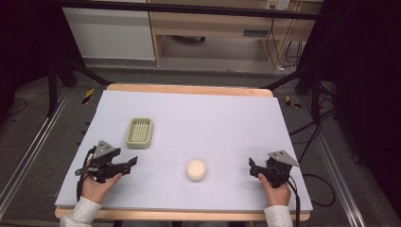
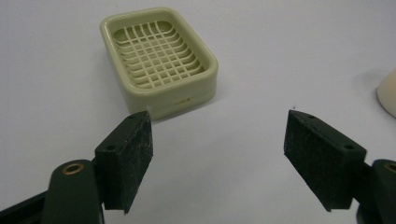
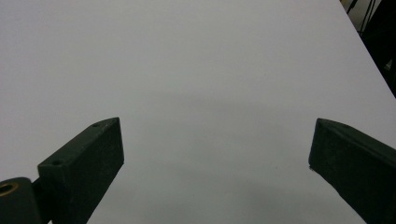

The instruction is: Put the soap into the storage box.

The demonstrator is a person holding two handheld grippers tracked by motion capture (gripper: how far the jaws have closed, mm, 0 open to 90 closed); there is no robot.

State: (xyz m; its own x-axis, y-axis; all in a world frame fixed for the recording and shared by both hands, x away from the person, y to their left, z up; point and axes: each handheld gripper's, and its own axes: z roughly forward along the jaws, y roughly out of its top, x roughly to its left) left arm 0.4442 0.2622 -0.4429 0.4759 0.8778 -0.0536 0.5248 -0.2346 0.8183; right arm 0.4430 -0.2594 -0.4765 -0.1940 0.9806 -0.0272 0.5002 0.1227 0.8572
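Overhead, both grippers sit at the table's (image 1: 198,113) near edge, soap (image 1: 196,170) between them. Left gripper (image 2: 217,163), jaws wide and empty, faces the dish's (image 2: 159,60) grid; right gripper (image 3: 215,163), equally spread, sees bare tabletop.

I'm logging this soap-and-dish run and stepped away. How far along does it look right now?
Nothing looks done yet: the soap dish is empty, and the round cream soap lies apart from it on the white mat. Nothing is in hand: the left gripper and right gripper are both open and hold nothing. If the soap belongs in the dish, picking it up and placing it are still to do.
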